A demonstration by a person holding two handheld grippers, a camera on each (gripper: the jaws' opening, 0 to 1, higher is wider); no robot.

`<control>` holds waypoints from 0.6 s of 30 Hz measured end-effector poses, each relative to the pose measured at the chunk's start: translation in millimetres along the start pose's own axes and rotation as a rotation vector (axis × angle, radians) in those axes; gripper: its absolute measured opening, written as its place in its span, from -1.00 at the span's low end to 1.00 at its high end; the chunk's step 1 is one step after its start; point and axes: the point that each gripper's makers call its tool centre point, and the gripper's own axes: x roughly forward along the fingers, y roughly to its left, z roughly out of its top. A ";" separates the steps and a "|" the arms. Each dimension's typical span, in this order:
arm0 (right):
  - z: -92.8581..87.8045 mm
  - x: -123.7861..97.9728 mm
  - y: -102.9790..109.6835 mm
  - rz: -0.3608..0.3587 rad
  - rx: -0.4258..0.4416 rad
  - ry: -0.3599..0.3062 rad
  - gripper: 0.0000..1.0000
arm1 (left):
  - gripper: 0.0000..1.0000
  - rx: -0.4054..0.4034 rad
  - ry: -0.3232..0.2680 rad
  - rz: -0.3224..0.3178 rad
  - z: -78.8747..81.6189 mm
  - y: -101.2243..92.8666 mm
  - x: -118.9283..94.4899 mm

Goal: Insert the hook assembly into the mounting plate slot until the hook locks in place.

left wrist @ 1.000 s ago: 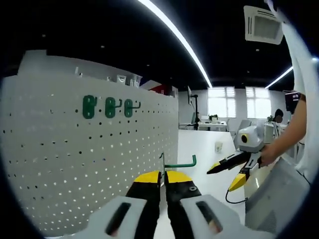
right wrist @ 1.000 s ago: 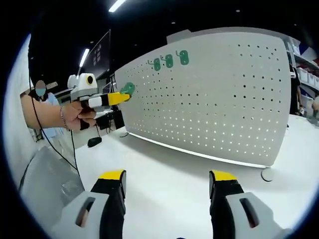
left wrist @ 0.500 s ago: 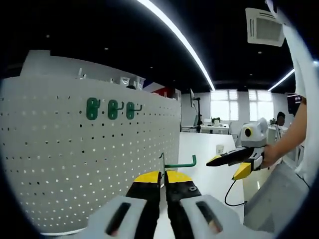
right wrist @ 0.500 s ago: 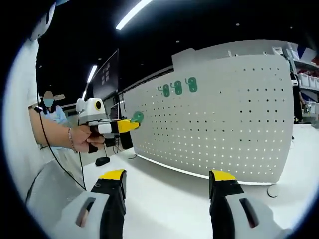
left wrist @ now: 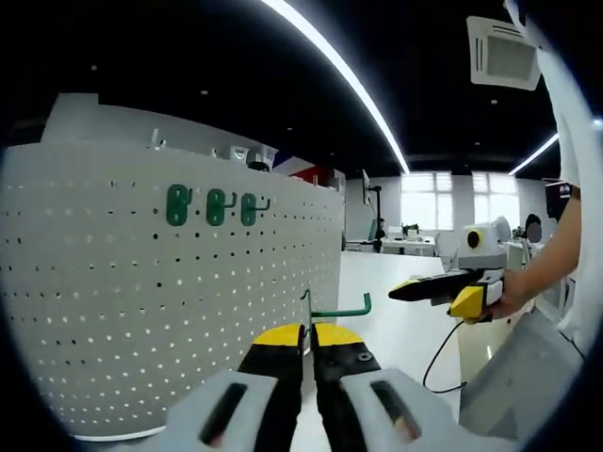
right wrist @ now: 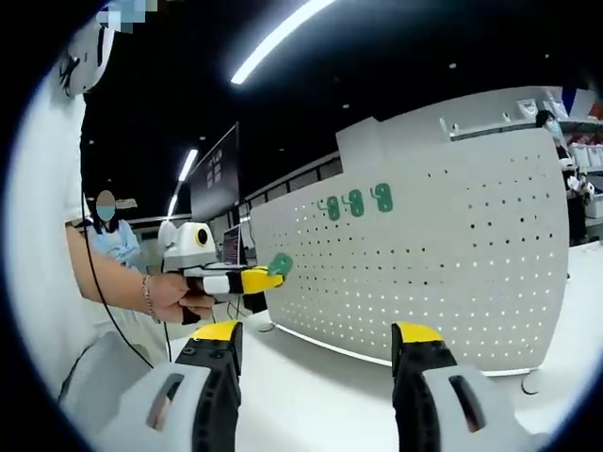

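A: Where is the hook right now?

B: The green hook is pinched in the left gripper, whose fingers are closed tight on its flat backing piece, with the wire arm jutting out to the side above the yellow tips. In the right gripper view you can see the left gripper held out in a hand, the green backing showing at its tip, near the edge of the pegboard but apart from it.

A: And the right gripper?

B: The right gripper has its fingers spread wide with nothing between them. In the left gripper view it hangs off to the side over the white desk.

A: What's already on the board?

B: Three green hooks sit in a row near the top of the pegboard. The held one is not seated yet.

A: How will it handle?

B: I'd judge it light and stiff, a thin metal wire on a small plate. It could pivot in a pinch if pushed off-axis. Holding it by the backing, as now, seems right, since that leaves the rear tabs free to enter the holes. The board looks like thin sheet standing upright, so a hard push might rock it.
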 end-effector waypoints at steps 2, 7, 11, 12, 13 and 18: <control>1.9 4.8 2.2 0.009 0.005 -0.005 0.21 | -0.95 0.000 -0.001 0.002 0.4 -1.3 0.2; 4.5 17.1 9.1 0.037 0.009 -0.012 0.18 | -0.95 -0.010 -0.003 0.009 -0.6 -1.8 0.2; 8.4 25.4 13.7 0.058 0.017 -0.024 0.17 | -0.95 -0.012 -0.005 0.012 -0.4 -3.2 0.2; 8.9 28.2 14.6 0.060 0.016 -0.024 0.16 | -0.95 -0.013 -0.006 0.013 -0.3 -3.6 0.2; 8.9 30.0 15.3 0.063 0.015 -0.023 0.15 | -0.95 -0.013 -0.006 0.014 -0.4 -3.8 0.3; 12.4 41.0 20.3 0.081 0.023 -0.035 0.10 | -0.95 -0.014 -0.006 0.014 -0.7 -5.8 1.1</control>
